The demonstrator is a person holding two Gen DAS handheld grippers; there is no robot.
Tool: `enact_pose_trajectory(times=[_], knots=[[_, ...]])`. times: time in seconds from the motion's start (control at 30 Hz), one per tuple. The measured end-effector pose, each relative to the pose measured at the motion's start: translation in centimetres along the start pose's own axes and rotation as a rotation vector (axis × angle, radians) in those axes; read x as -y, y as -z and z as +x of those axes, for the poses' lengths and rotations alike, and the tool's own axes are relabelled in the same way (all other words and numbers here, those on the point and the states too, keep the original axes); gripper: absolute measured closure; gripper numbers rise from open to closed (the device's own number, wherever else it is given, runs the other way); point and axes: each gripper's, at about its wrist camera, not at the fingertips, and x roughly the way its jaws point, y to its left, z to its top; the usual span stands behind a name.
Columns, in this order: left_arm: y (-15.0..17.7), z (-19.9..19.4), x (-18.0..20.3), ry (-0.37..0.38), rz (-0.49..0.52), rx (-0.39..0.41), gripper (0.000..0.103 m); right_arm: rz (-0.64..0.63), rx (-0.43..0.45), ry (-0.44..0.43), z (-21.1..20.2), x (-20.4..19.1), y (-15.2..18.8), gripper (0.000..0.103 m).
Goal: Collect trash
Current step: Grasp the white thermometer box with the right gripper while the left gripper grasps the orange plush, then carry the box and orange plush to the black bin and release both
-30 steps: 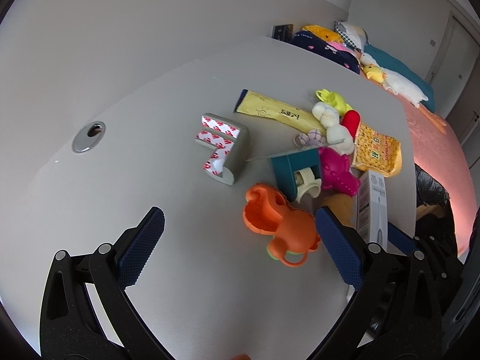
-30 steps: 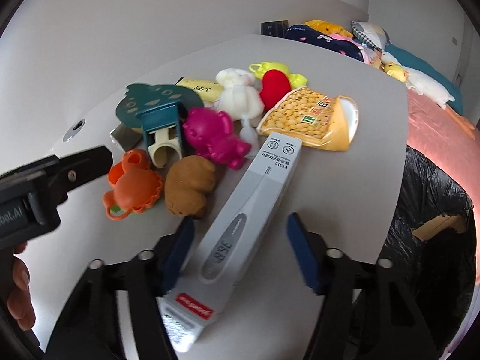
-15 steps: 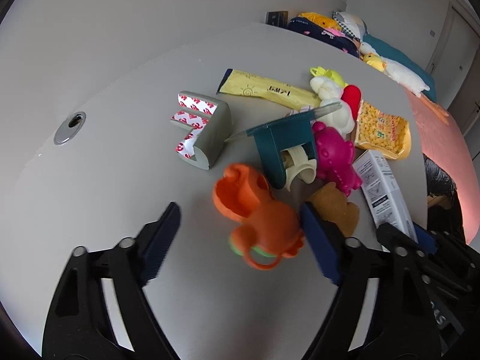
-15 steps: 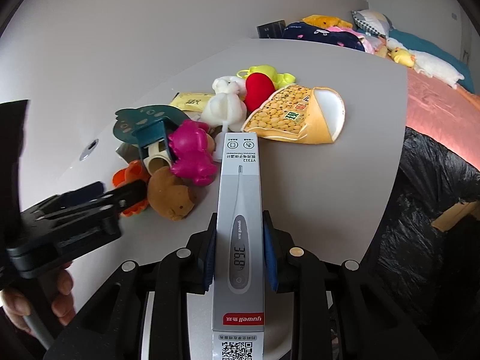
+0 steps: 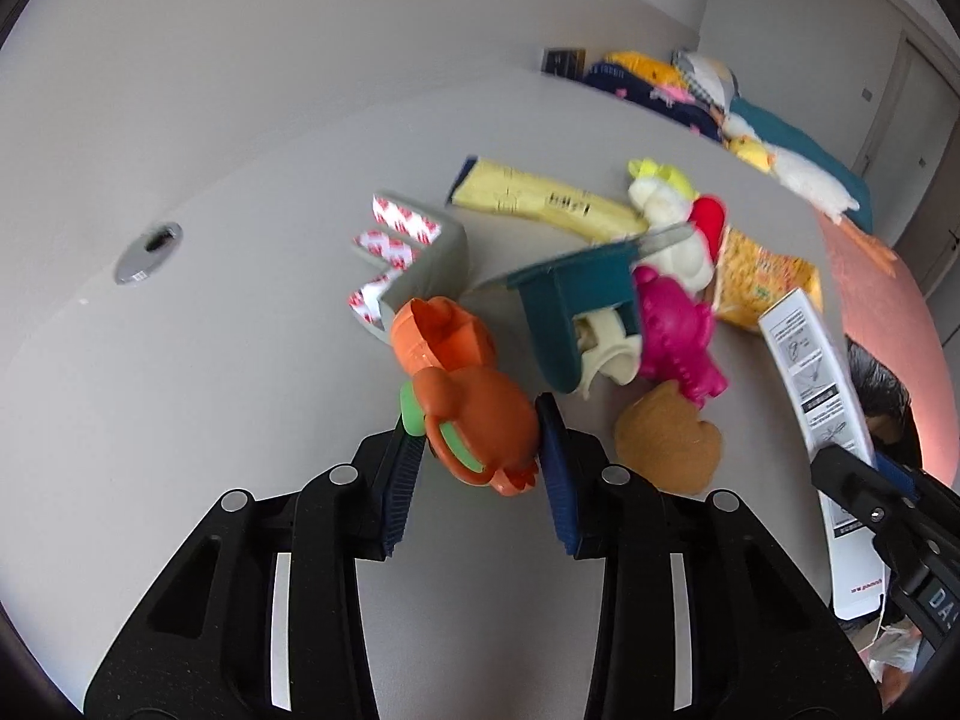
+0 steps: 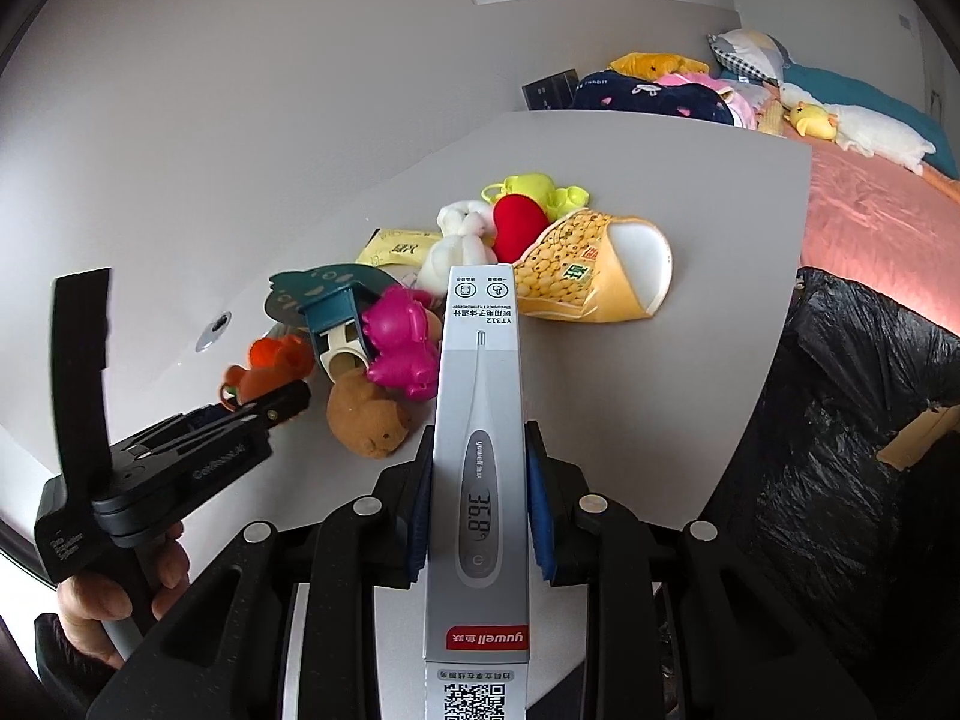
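In the left wrist view, the left gripper (image 5: 477,462) is seen with its blue-padded fingers (image 5: 555,471) drawn in narrow against the sides of an orange plastic animal-shaped toy with a green ring (image 5: 474,402), which appears gripped while resting on the pale grey table (image 5: 210,360). The grip is placed on the toy's rounded body, probably so that it can be moved clear of the real trash. One grey foam corner guard with red-and-white tape strips (image 5: 414,258), one flat yellow sachet (image 5: 540,201), one teal plastic stand with a cream roll inside (image 5: 576,306), one magenta plastic toy (image 5: 678,330) and one brown plush toy (image 5: 669,447) are counted around it.

In the right wrist view, the right gripper (image 6: 478,498) is closed on one long grey-white cardboard thermometer box (image 6: 478,420), held lengthwise between the pads (image 6: 537,504) and above the table edge, presumably for carrying to the black plastic bin bag (image 6: 852,420) that stands open just beside the table on the right. One opened yellow snack bag printed with corn kernels (image 6: 588,282) lies on the table beyond the box, judged to be further trash. One white plush toy (image 6: 459,246), one red plush heart (image 6: 517,225) and one yellow-green plastic toy (image 6: 540,189) are grouped behind it.
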Motion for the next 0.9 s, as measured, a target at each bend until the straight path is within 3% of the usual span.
enact_pose_trajectory(times=[0.4,0.9], knots=[[-0.8,-4.5,4.5,-0.022,0.084,0.122,0.066,0.036,0.064,-0.014,-3.4,2.8,-0.4,0.075],[-2.5,-5.6,9.9,0.059,0.146,0.171,0.066,0.104,0.139,0.025,-7.4,7.0,-0.8,0.075]])
